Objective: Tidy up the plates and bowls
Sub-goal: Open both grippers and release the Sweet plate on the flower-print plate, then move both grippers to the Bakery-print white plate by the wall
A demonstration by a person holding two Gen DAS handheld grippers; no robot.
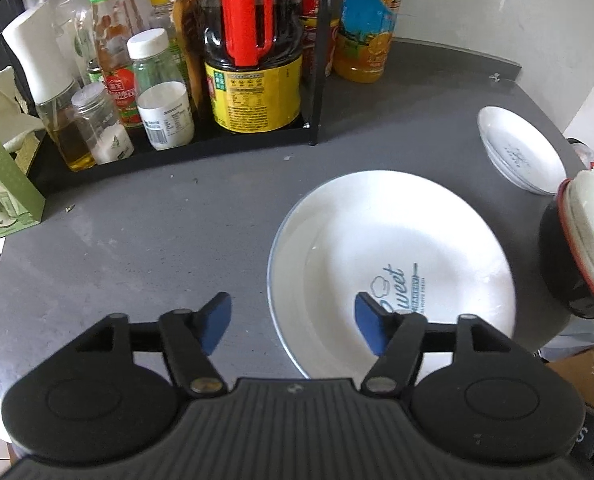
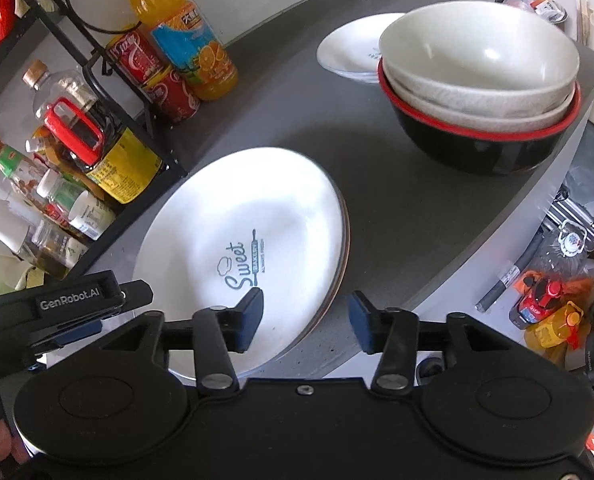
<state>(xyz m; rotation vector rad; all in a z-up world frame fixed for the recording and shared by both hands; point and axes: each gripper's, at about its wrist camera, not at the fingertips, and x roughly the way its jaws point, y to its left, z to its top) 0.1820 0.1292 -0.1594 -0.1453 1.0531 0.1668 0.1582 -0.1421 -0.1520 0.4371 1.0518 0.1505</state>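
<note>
Bowls at upper right sit stacked near the counter edge; a careless bump topples them. Left gripper and right gripper both gape empty over the big plate.

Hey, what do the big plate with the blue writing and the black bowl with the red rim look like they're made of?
The big plate looks like glazed white ceramic or porcelain: it has soft window glare and a blue printed logo. Melamine can't be ruled out. The black bowl has a smooth, glossy outside and a painted-looking red rim, which suggests lacquer-style plastic or melamine, though glazed ceramic is possible.
</note>
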